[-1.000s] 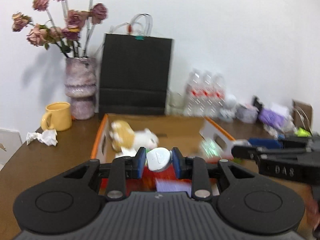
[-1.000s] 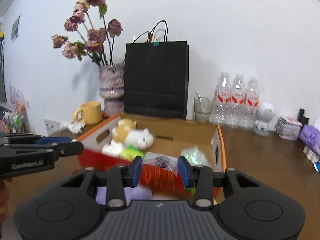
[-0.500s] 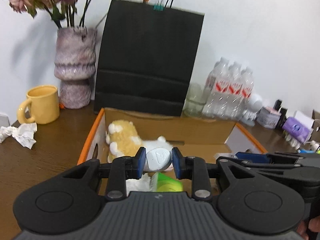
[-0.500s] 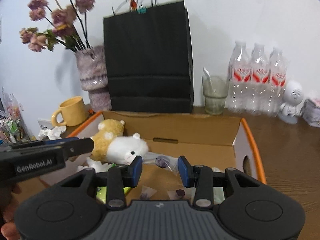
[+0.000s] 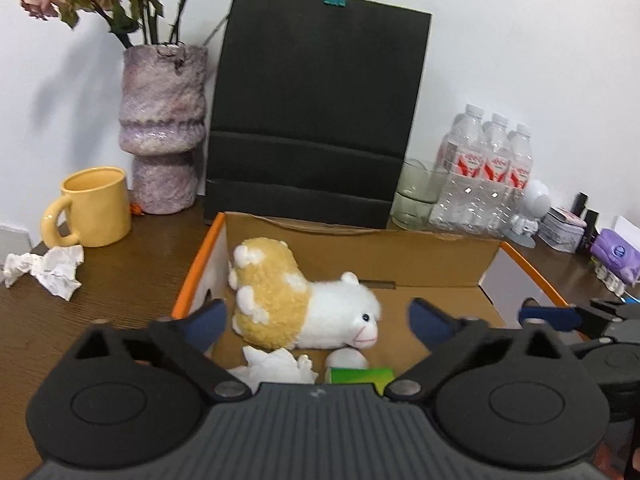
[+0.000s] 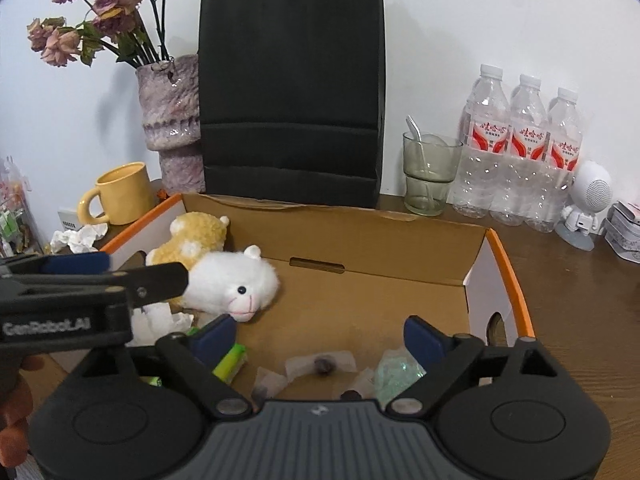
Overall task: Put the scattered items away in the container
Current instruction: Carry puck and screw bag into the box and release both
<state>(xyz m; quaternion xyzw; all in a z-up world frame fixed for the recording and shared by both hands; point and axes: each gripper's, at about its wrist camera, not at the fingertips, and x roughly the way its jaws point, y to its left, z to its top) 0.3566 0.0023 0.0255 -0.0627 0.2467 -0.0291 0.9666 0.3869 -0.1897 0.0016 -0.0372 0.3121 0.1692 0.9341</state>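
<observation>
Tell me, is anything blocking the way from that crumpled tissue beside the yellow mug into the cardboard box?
Nothing visible does. The crumpled tissue lies on bare table left of the cardboard box, whose top is open. Only the box's orange-edged left wall stands between them, so the tissue must be lifted over it.

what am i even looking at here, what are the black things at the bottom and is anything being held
No robot: a person holds a two-finger gripper in each hand, each carrying a camera that looks along its fingers. One picture is from the left gripper, the other from the right gripper. Both hang over an open cardboard box on a table. Their jaws are opening, nothing between them. In the box lie a plush toy, a green pack and small clear packets. Behind stand a mug, vase, black bag and bottles.
</observation>
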